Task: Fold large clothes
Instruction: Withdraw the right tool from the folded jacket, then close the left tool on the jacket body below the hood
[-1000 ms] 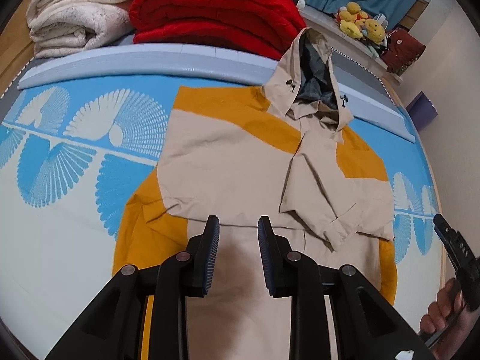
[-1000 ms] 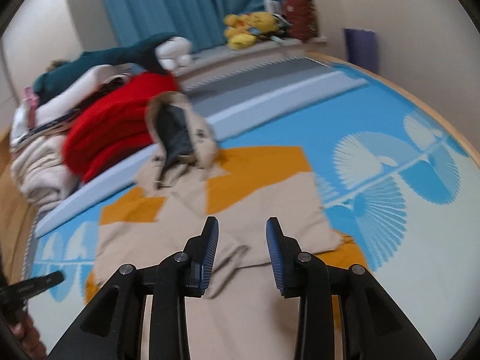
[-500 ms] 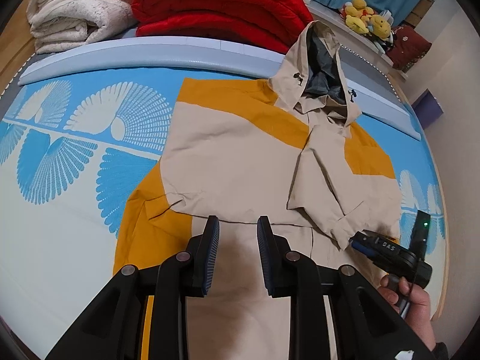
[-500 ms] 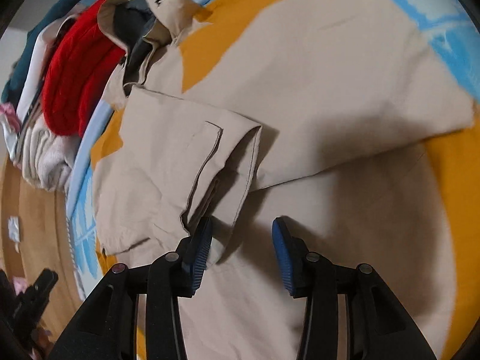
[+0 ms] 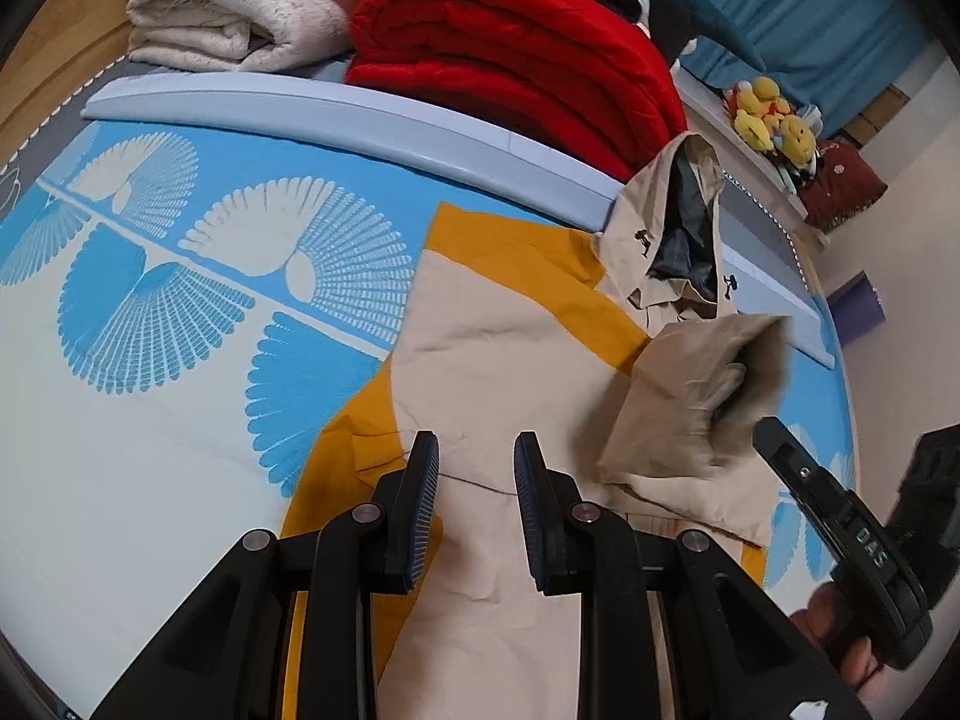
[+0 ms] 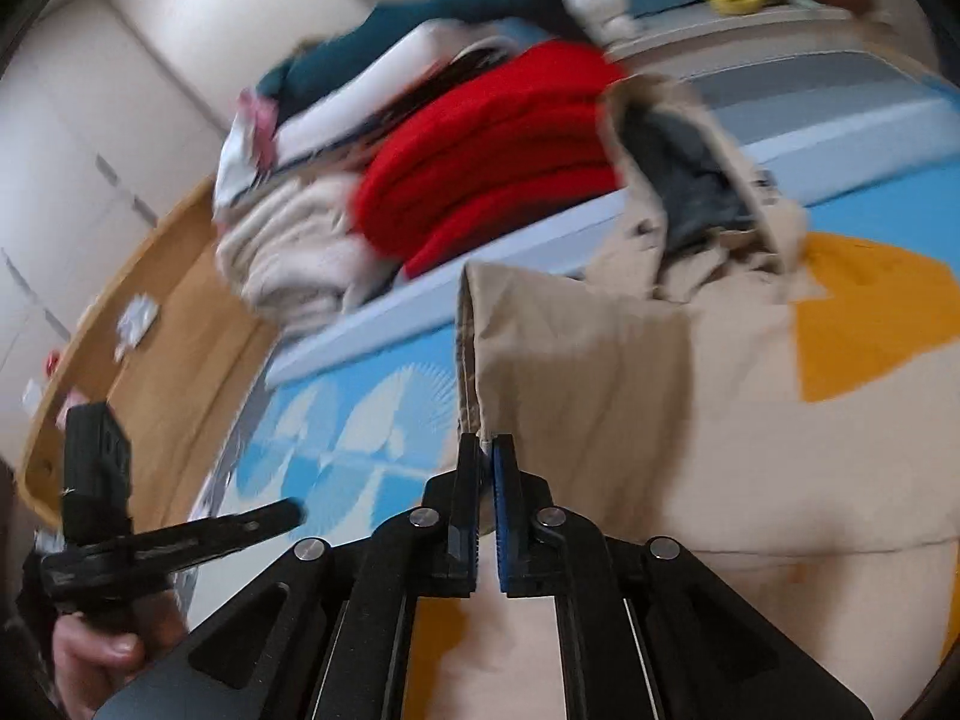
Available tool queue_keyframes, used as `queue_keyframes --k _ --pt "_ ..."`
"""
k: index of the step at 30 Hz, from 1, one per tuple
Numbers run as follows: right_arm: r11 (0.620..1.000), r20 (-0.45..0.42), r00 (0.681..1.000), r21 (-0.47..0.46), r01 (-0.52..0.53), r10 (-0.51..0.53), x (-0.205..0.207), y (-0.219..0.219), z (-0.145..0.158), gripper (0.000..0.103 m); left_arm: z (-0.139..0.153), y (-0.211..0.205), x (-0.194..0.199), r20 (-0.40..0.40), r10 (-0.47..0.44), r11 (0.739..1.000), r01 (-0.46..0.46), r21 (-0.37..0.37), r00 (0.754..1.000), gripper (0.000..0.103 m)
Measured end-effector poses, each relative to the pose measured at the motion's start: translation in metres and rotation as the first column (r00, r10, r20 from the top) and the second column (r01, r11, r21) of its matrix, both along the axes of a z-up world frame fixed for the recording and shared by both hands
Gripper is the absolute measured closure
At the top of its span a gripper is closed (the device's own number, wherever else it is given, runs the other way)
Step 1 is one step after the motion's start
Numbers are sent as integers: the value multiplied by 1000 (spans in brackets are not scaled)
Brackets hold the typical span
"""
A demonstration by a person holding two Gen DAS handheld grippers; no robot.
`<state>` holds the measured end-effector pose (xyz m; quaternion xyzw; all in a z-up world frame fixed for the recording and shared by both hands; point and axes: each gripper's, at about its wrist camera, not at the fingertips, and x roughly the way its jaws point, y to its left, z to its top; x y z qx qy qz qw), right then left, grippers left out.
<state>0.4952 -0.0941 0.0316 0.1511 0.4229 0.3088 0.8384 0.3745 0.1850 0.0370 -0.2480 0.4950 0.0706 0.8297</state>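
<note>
Sleeve cuff pinched, jacket flat on the mat

My right claw (image 6: 487,468) has just closed on the sleeve cuff (image 6: 474,360) of the beige-and-orange jacket (image 5: 510,360); its body reads "DAS". My left claw (image 5: 474,468) hangs part-open, empty, over the hem. The jacket lies lengthwise on the blue mat (image 5: 150,300), hood (image 5: 678,228) farthest, toward folded red bedding (image 5: 510,60).
</note>
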Motion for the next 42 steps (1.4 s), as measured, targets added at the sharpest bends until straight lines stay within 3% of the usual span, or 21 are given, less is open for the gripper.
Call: queue_keyframes --k 3,9,13,15,17,25,31,36,42 --pt "997 37 999 -69 34 -32 -10 2 17 91 1 9 -1 4 19 1000 -19 -10 1000 81" --pt "963 50 970 -123 240 -236 -54 -71 39 85 -3 12 -1 -6 36 999 -36 -1 999 81" --pt "920 66 935 -165 355 -349 -70 -115 22 84 -11 4 -1 -23 16 1000 -16 25 1000 81" --pt "890 2 912 -221 399 -409 -61 -131 6 84 -19 0 1 -38 8 999 -6 43 999 81" --pt "884 -54 897 -202 421 -439 -53 -144 1 84 -27 -2 5 -45 8 999 -6 44 999 81" --pt "878 -29 905 -256 404 -425 -36 -163 2 84 -67 -2 32 7 9 1000 -10 26 1000 84" --pt "866 72 920 -315 387 -385 -39 -162 18 84 -114 6 57 11 -7 1000 7 -3 1000 84" --pt "879 54 931 -313 360 -362 -38 -165 15 84 -144 20 63 2 30 996 -30 -78 1000 79" --pt "875 25 926 -317 365 -377 -34 -169 6 84 -153 22 71 20 31 992 -28 -124 999 78"
